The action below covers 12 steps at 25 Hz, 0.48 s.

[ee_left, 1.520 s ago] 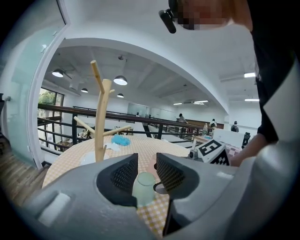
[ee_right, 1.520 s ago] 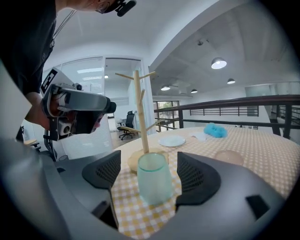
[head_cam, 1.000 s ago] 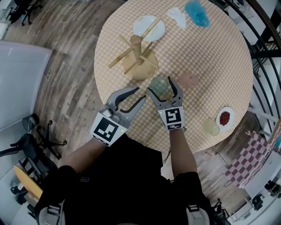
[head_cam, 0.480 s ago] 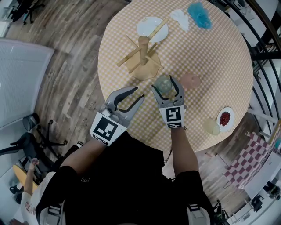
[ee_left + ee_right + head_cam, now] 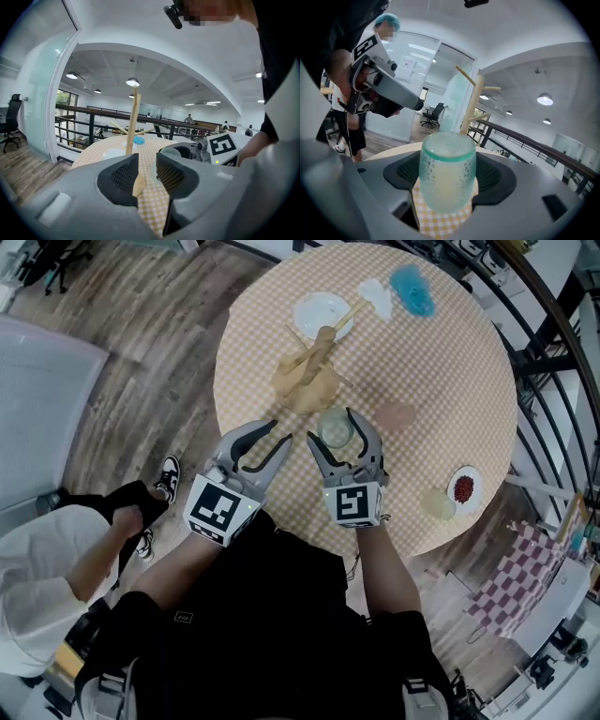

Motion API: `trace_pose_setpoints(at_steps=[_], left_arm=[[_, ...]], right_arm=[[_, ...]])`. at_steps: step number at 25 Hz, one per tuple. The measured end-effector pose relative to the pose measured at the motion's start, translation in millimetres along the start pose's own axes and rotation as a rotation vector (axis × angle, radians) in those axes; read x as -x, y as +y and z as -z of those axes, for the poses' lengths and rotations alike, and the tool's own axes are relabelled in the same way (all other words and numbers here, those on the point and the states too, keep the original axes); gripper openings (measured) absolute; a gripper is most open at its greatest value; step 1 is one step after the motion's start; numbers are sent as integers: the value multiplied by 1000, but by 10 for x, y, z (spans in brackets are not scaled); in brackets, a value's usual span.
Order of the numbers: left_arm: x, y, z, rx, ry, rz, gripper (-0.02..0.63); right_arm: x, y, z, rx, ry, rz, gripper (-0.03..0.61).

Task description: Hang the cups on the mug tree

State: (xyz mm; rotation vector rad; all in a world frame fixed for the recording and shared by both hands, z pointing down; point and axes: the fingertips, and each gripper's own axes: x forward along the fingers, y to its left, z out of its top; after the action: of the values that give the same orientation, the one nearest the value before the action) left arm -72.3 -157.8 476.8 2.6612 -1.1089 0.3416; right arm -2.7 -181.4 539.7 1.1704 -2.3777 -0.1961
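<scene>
The cup [image 5: 447, 168] stands upright between the fingers of my right gripper [image 5: 332, 429]. It is a translucent pale-green tumbler with a dimpled wall and a darker teal band at the rim. The black mesh-textured pads press on both its sides, the fingers spread wide to take it. It is over the worktop [image 5: 450, 362], just beside the round base of the mug tree [image 5: 307, 381].

A second ago these fingers stood a little wider round the cup; they have just been closing on it. A person [image 5: 37, 559] in a white top is now on the plank floor [image 5: 141, 381] at the left, who was not there a second ago.

My left gripper [image 5: 281, 430] hangs beside the right, its fingers a narrow gap apart with nothing between them. The mug tree is bare pale wood, a post with slanting pegs. The worktop is round, under an orange-and-white checked cloth.
</scene>
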Motion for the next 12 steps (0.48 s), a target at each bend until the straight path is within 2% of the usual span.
trace_pose_setpoints(at_steps=[6, 12], left_arm=[[313, 100, -223, -14, -21, -41, 123], [502, 273, -275, -8, -34, -58, 123]], right_arm=[[26, 218, -393, 115, -35, 2, 353], [-57, 375, -657, 136, -52, -13, 353]])
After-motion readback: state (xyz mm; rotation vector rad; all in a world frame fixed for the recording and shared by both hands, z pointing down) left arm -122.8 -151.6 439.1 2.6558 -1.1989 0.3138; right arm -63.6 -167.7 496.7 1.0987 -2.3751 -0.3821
